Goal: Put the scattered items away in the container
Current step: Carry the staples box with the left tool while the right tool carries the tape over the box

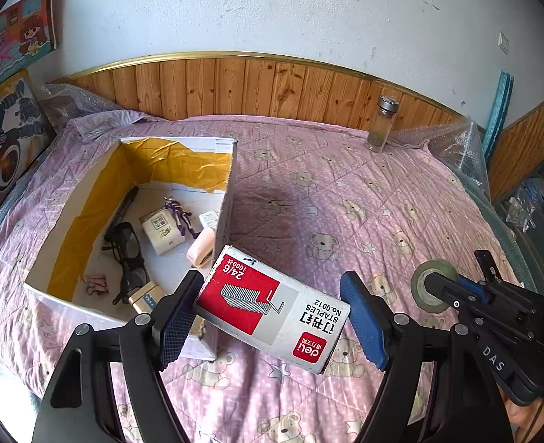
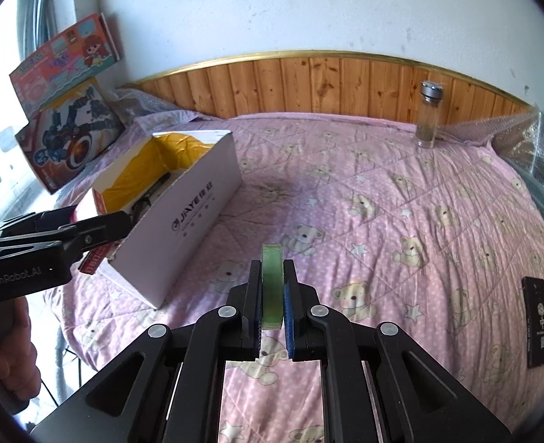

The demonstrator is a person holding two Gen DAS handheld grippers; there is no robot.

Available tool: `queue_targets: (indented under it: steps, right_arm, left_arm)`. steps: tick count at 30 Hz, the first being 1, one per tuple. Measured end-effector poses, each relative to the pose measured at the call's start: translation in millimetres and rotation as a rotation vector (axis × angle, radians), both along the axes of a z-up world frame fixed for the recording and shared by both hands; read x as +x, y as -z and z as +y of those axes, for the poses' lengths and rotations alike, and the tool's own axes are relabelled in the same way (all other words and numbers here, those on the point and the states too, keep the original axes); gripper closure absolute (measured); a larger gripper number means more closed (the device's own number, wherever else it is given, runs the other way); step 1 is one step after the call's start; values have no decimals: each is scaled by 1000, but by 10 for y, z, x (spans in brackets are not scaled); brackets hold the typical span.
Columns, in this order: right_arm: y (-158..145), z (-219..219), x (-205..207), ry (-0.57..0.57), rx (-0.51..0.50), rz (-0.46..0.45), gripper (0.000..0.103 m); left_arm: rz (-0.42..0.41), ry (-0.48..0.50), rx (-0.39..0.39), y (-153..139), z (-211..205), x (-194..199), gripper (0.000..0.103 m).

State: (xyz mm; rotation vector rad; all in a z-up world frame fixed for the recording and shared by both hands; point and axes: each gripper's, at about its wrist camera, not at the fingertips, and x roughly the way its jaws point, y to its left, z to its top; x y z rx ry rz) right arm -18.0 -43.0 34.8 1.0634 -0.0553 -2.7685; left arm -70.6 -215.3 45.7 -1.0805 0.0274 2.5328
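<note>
Presently we find the left tool point(image 1: 272, 317) gripping the staples box point(image 1: 272, 304) just beside the container's point(image 1: 227, 199) near corner; the right tool point(image 2: 272, 295) clamps the tape roll point(image 2: 272, 284) right of the container.

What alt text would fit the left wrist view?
The left gripper holds a red and white staple box beside an open cardboard box of small items on a pink quilt.

- My staple box point(image 1: 272, 306) reads "deli", "STAPLES", "No.0012", "24/6", "1000".
- The white container point(image 2: 187, 221) says "JIAYE".
- My left gripper point(image 2: 98, 232) body shows "GenRobot.AI".
- My right gripper point(image 1: 434, 288) body shows "DAS".
</note>
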Motion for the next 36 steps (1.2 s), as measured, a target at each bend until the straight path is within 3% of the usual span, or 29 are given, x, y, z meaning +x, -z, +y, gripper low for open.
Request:
queue_targets:
  steps: [15, 27, 32, 36]
  right_arm:
    - [-477, -933, -97, -189, 58, 88, 93]
    - [-636, -1395, -484, -277, 12, 87, 93]
    - [-613, -1532, -766, -296, 5, 63, 93]
    - [-573, -1626, -1022, -305, 3, 41, 93]
  left_arm:
    - [41, -99, 41, -223, -641, -95, 27]
    - [55, -171, 49, -297, -1048, -376, 27]
    - [35, -193, 48, -243, -1136, -552, 27]
    - [-33, -215, 92, -121, -1221, -759, 27]
